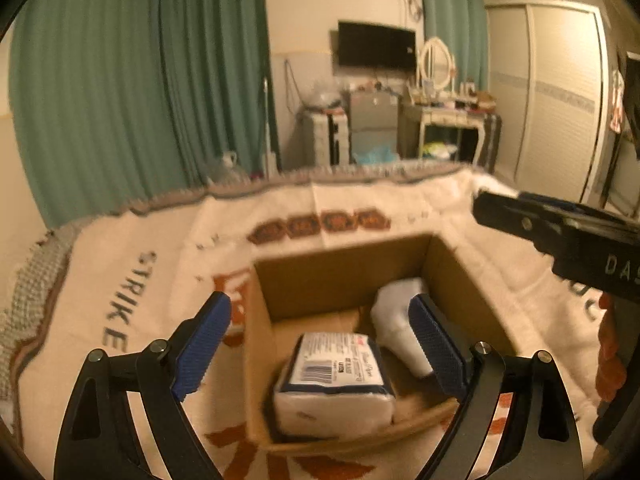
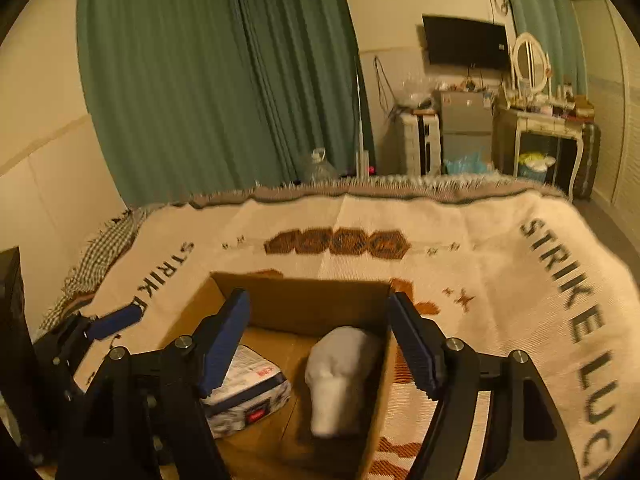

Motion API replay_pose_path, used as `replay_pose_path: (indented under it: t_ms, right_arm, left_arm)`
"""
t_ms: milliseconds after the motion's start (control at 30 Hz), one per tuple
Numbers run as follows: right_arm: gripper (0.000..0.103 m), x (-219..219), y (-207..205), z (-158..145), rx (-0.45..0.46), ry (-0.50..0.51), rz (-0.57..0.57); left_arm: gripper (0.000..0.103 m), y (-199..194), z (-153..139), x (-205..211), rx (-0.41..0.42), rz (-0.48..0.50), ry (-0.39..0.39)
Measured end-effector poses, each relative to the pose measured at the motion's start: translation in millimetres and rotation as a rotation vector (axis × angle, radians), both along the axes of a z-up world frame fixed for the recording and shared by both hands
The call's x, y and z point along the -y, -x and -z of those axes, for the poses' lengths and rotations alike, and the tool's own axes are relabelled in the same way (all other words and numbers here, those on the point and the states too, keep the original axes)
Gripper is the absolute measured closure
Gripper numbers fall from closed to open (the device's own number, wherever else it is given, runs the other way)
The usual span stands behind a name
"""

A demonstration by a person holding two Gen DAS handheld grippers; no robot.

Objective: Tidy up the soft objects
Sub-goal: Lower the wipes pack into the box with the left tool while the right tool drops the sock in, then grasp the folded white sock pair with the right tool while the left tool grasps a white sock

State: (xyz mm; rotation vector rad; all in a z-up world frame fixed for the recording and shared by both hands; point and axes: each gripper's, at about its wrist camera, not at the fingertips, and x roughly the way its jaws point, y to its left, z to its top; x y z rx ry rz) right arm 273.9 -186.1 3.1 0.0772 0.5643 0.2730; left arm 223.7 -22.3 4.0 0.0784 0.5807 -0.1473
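An open cardboard box point(image 1: 320, 276) point(image 2: 300, 304) stands on a cream blanket. Inside lie a wrapped tissue pack point(image 1: 336, 384) point(image 2: 248, 392) and a white soft bundle point(image 1: 400, 324) point(image 2: 340, 376). My left gripper point(image 1: 320, 344) is open and empty above the box, over the tissue pack. My right gripper point(image 2: 320, 344) is open and empty above the box, over the white bundle. The right gripper also shows at the right edge of the left wrist view point(image 1: 560, 236). The left gripper shows at the left of the right wrist view point(image 2: 92, 332).
The cream blanket point(image 1: 160, 248) point(image 2: 500, 264) with "STRIKE" lettering and orange patterns covers the bed. Green curtains point(image 2: 200, 80), a wall TV point(image 1: 376, 44), a dressing table point(image 1: 444, 116) and a wardrobe point(image 1: 552, 92) stand beyond the bed.
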Motion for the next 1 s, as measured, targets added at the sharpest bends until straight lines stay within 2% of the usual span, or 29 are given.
replay_pose_path:
  t_ms: [133, 267, 333, 400, 500, 567, 733, 833, 1000]
  right_arm:
    - [0.026, 1.9, 48.1, -45.1, 0.051, 0.049, 0.012]
    - [0.022, 5.0, 99.6, -82.7, 0.091, 0.079, 0.032]
    - [0.01, 5.3, 127.9, -95.4, 0.1, 0.091, 0.03]
    - [0.005, 5.1, 153.7, -101.8, 0.11, 0.101, 0.029]
    - [0.002, 2.5, 185.8, -97.7, 0.099, 0.122, 0.03]
    - [0.002, -0.5, 201.3, -85.9, 0.083, 0.14, 0.026]
    - [0.002, -6.3, 221.7, -31.7, 0.003, 0.164, 0.015]
    - [0.002, -6.9, 221.1, 12.9, -0.076, 0.147, 0.014]
    - [0.004, -10.1, 210.7, 86.5, -0.21, 0.161, 0.017]
  left_arm:
    - [0.01, 44.4, -43.7, -5.8, 0.076, 0.008, 0.007]
    - [0.007, 93.8, -75.3, -13.7, 0.146, 0.022, 0.017]
    - [0.006, 118.2, -83.3, -19.3, 0.162, 0.022, 0.024]
    - [0.006, 134.1, -84.6, -25.1, 0.169, 0.007, 0.031]
    - [0.006, 155.9, -75.3, -31.0, 0.159, -0.02, 0.018]
    - [0.006, 167.8, -63.4, -33.8, 0.152, -0.031, 0.011]
    - [0.006, 186.4, -13.4, -30.8, 0.095, -0.052, -0.025]
    - [0.006, 186.0, 26.3, -25.8, 0.027, -0.068, -0.037]
    - [0.006, 181.2, 88.8, -11.5, -0.11, -0.036, -0.023]
